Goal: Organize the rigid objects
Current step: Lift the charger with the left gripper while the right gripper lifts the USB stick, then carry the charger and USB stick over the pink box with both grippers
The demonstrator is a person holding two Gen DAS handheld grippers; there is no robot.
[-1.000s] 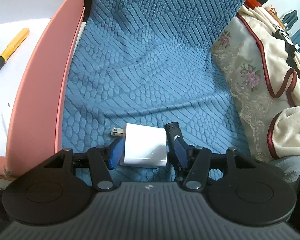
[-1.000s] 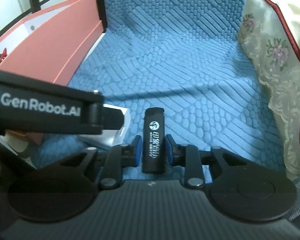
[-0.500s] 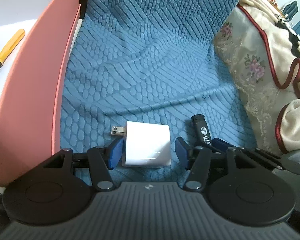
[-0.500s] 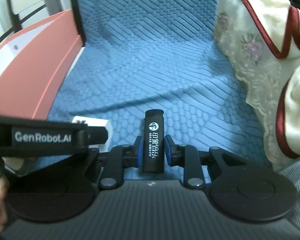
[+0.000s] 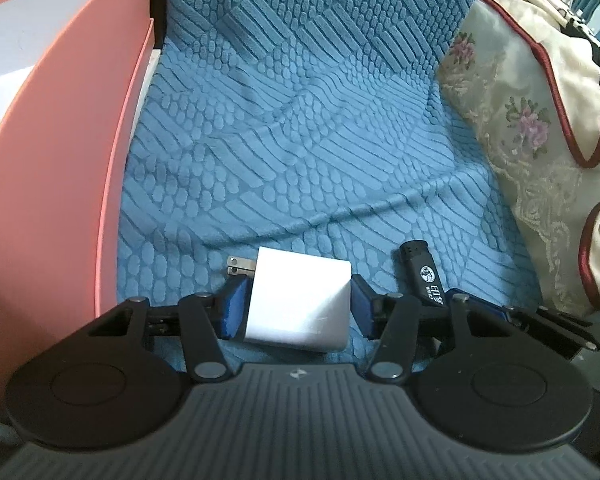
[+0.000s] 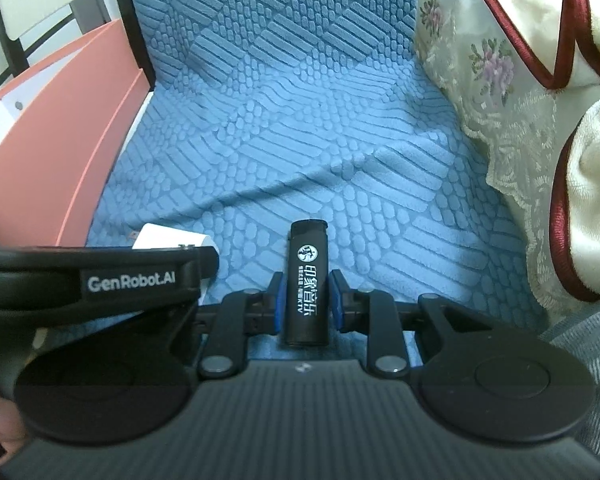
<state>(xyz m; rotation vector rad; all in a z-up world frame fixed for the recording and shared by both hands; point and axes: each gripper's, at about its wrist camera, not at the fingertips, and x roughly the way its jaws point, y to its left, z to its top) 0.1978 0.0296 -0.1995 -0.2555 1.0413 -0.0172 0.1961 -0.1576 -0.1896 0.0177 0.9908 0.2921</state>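
Note:
A white plug charger (image 5: 298, 302) with metal prongs on its left lies between the fingers of my left gripper (image 5: 296, 306), which is shut on it just above the blue textured cushion (image 5: 300, 160). My right gripper (image 6: 306, 300) is shut on a black lighter (image 6: 306, 284) with white print, held lengthwise. The lighter (image 5: 422, 276) also shows in the left wrist view, to the right of the charger. The charger (image 6: 172, 240) peeks out behind the left gripper's body in the right wrist view.
A pink box with a white inside (image 5: 60, 140) stands along the left, also in the right wrist view (image 6: 60, 120). A floral cream cushion with dark red piping (image 5: 540, 120) lies on the right. The blue cushion's backrest rises at the far side.
Both grippers have pulled back and shifted left with their objects. The yellow-handled tool in the box has gone out of the left wrist view. The lighter now sits right of the charger.

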